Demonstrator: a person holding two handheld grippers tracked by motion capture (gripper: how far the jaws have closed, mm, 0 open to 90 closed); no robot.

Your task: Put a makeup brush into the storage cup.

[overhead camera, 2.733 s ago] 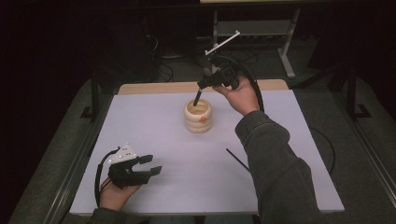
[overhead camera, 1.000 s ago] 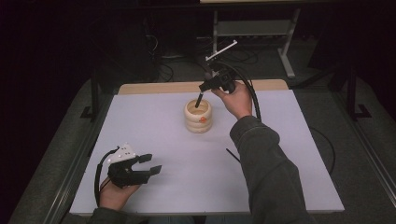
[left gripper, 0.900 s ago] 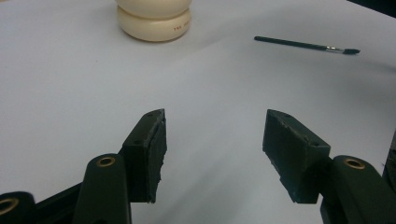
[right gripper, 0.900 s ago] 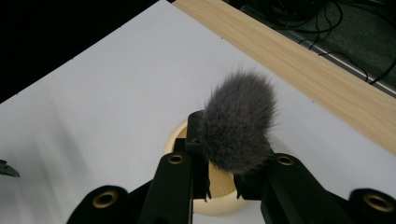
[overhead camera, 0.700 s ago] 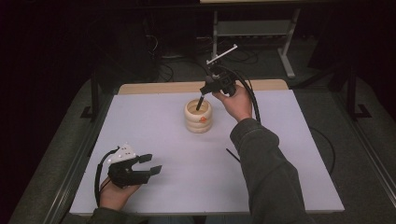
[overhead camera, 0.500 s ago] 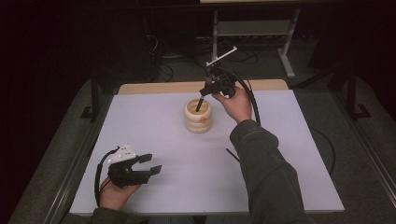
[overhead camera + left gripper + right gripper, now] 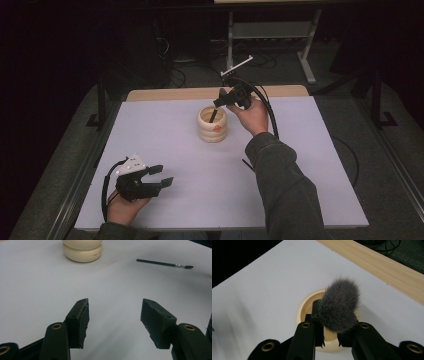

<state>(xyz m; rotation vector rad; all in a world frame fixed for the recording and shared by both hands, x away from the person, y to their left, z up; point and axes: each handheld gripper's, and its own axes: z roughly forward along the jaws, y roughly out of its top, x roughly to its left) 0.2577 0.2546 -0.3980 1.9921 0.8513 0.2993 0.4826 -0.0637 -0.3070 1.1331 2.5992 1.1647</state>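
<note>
— Right gripper (image 7: 220, 101) first: what has it got?

— Its jaws are closed on a brush (image 7: 339, 305) with a fluffy grey head. In the right gripper view the head sits just above the jaws, and the dark handle runs down between them into the pot (image 7: 212, 123). From above, the handle leans in the pot's mouth, and the gripper hangs over the pot's far right rim.

— And the left gripper (image 7: 160, 181)?

— Jaws wide apart, nothing between them. It rests low near the table's (image 7: 310, 165) front left corner, well apart from the pot.

— How much room around the pot?

— Plenty. It stands upright near the middle of the white top, a little towards the far side. Bare white surface lies on all sides. A wooden strip (image 7: 384, 267) borders the far edge, close behind the pot. The left and right edges are well away.

— Anything else on the top?

— A thin dark paintbrush (image 7: 165, 263) lies flat. In the left gripper view it is to the right of the pot, apart from it. From above, the right sleeve (image 7: 285, 190) covers most of it.
</note>
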